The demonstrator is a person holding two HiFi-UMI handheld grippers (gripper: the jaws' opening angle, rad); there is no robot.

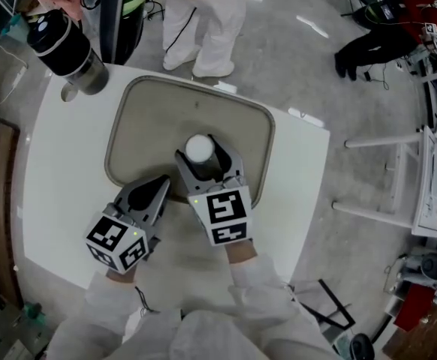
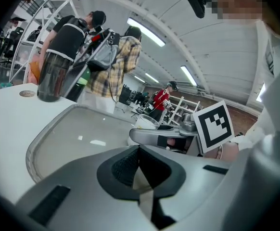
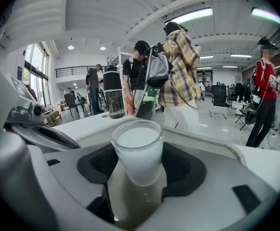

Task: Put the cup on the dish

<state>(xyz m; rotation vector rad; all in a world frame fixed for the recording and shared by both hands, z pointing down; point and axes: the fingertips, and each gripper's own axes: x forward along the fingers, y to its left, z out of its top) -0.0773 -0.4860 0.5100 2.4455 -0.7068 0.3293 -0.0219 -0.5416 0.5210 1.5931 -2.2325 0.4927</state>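
A small white cup [image 1: 200, 148] stands upright on the beige dish [image 1: 151, 111], near its front edge. My right gripper [image 1: 206, 157] is shut on the cup, one pad against each side. In the right gripper view the cup [image 3: 137, 150] fills the gap between the dark pads, its base close over the dish [image 3: 217, 146]. My left gripper [image 1: 162, 184] is shut and holds nothing, just left of the right one at the dish's front rim. The left gripper view shows its closed jaws over the dish [image 2: 77, 138], with the cup [image 2: 145, 121] and the right gripper [image 2: 178, 134] beyond.
A black and smoky tumbler [image 1: 64, 47] stands at the white table's [image 1: 61, 201] far left corner, also seen as the tumbler [image 2: 53, 76]. People stand on the floor beyond the table's far edge. A white rack [image 1: 429, 193] is at the right.
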